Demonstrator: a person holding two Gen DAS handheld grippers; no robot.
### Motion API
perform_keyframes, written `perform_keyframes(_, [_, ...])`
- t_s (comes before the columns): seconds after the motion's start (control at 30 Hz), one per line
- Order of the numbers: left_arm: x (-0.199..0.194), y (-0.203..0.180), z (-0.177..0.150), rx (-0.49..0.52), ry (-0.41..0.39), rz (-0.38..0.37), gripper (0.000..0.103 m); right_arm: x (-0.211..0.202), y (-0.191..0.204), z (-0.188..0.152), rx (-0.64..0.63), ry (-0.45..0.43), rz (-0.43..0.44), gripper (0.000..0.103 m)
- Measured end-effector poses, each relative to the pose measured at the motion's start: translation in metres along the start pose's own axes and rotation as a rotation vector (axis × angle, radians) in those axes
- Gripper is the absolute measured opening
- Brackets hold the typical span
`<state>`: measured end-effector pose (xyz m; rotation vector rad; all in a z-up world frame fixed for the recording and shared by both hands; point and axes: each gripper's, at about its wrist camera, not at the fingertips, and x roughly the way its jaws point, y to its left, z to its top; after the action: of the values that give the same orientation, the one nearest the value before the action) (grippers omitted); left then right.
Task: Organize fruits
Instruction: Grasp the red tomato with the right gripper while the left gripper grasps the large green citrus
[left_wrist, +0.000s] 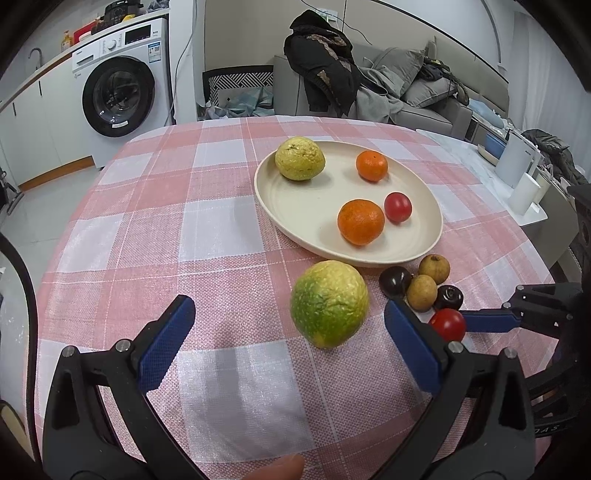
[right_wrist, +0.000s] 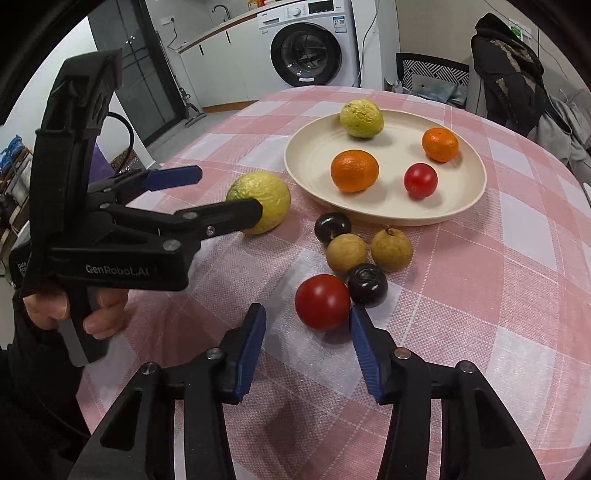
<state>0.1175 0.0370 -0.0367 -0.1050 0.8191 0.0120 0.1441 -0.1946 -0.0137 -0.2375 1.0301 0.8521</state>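
Fruit lies on a checked counter (right_wrist: 498, 258). Right hand-held gripper (right_wrist: 308, 325) has jaws apart around a red tomato (right_wrist: 322, 302), one pad touching. Left hand-held gripper (left_wrist: 288, 314), jaws wide apart, faces a green-yellow citrus (left_wrist: 328, 303) beside the plate (left_wrist: 306, 206).

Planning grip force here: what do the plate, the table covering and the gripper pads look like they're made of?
Plate: cream, matte, faint concentric ridges; could be ceramic or moulded plastic, I can't tell which.
Table covering: woven pink-and-white checked cloth, coarse visible weave with slight sheen, possibly synthetic.
Pads of the right gripper: blue, finely dimpled, probably rubber or soft plastic, on black hard plastic arms.
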Motion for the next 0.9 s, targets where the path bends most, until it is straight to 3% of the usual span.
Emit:
perform_keyframes(0.33, [0.003,-0.001,-0.002,0.000,0.010,0.004,0.102,0.012,0.003,0.006,0.025,-0.035,-0.057,0.041])
perform_keyframes(0.47, [0.006,-0.001,-0.003,-0.002,0.018,0.005,0.102,0.011,-0.001,0.006,0.042,-0.045,-0.057,0.031])
perform_keyframes(0.67, [0.012,0.004,-0.004,-0.026,0.034,0.008,0.102,0.005,-0.005,0.006,0.050,-0.065,-0.043,0.030])
perform_keyframes(0.8, [0.015,0.007,-0.004,-0.051,0.042,0.001,0.102,-0.010,-0.003,0.008,0.043,-0.125,-0.031,0.030])
perform_keyframes(0.9, [0.016,0.008,-0.005,-0.061,0.049,-0.024,0.095,-0.019,-0.004,0.010,0.048,-0.156,-0.036,0.030])
